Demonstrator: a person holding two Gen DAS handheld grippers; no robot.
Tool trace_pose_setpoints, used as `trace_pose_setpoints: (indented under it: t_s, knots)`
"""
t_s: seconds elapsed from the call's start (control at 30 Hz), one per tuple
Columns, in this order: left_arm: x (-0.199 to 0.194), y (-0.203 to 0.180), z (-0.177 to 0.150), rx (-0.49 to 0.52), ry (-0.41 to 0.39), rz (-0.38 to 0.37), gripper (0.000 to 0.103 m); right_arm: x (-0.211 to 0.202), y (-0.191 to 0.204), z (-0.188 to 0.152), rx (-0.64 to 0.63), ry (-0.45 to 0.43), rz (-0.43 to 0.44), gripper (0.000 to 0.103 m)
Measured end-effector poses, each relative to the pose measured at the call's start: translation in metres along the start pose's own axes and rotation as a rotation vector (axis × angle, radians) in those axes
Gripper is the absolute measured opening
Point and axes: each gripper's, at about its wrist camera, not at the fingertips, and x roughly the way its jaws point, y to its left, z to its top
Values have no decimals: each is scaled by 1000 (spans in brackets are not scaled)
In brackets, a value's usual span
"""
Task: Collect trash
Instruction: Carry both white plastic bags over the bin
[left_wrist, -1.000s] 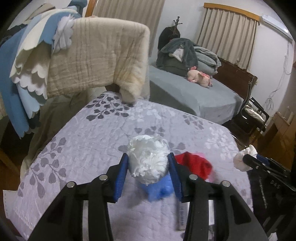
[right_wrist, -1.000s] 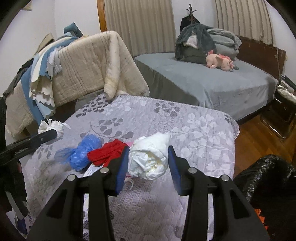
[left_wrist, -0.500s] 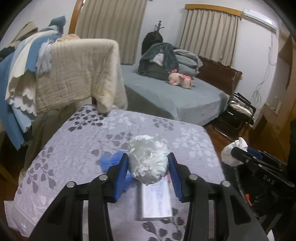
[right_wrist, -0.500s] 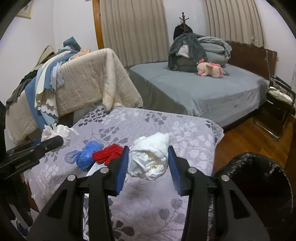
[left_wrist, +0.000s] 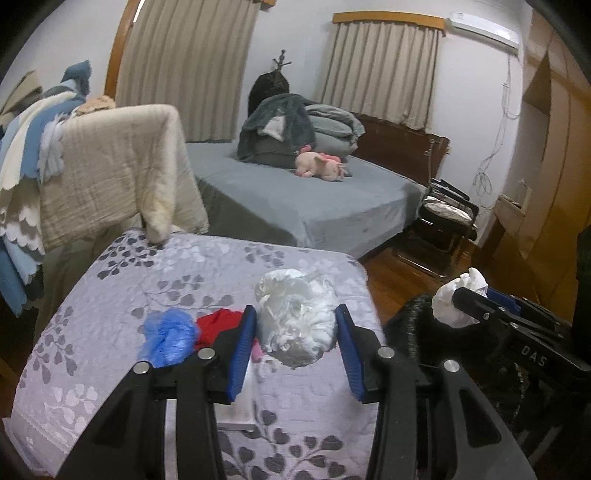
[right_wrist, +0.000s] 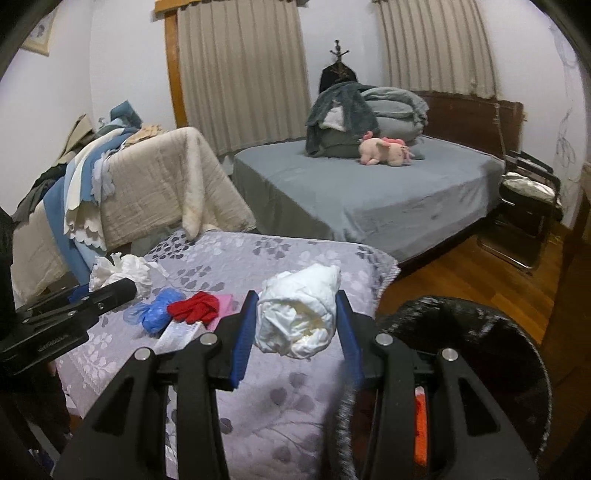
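My left gripper (left_wrist: 295, 341) is shut on a crumpled white paper wad (left_wrist: 297, 321), held above the right part of the floral grey bedspread (left_wrist: 147, 273). My right gripper (right_wrist: 297, 325) is shut on a white crumpled plastic wad (right_wrist: 299, 314), held near the bedspread's right edge, beside the black trash bag (right_wrist: 480, 347). A blue plastic wad (left_wrist: 168, 336), a red wad (left_wrist: 216, 325), a pink scrap (right_wrist: 223, 301) and a white flat packet (right_wrist: 177, 334) lie on the bedspread. The right gripper's wad also shows at the right of the left wrist view (left_wrist: 458, 295).
A beige quilt (left_wrist: 114, 162) and blue blankets (left_wrist: 18, 155) hang over a rack at the left. A grey bed (left_wrist: 295, 199) with a pink plush toy (left_wrist: 321, 168) stands behind. A folding chair (left_wrist: 443, 221) stands on the wood floor (right_wrist: 480, 273) to the right.
Both grippers have moved right with their wads still held. The black trash bag now fills more of the right wrist view, and the blue and red wads have shifted left.
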Motion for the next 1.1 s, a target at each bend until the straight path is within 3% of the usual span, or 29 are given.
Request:
trace_pose_setpoints:
  t_s: [0.57,1.1]
  knots:
    - [-17,-99,-6,117,-23,-118,43,-71,-74,-18,78,-71,-148,41]
    - [-3,-177,-17,240,-12,-242,43,-81,-128,-43,125,-49,-247,41]
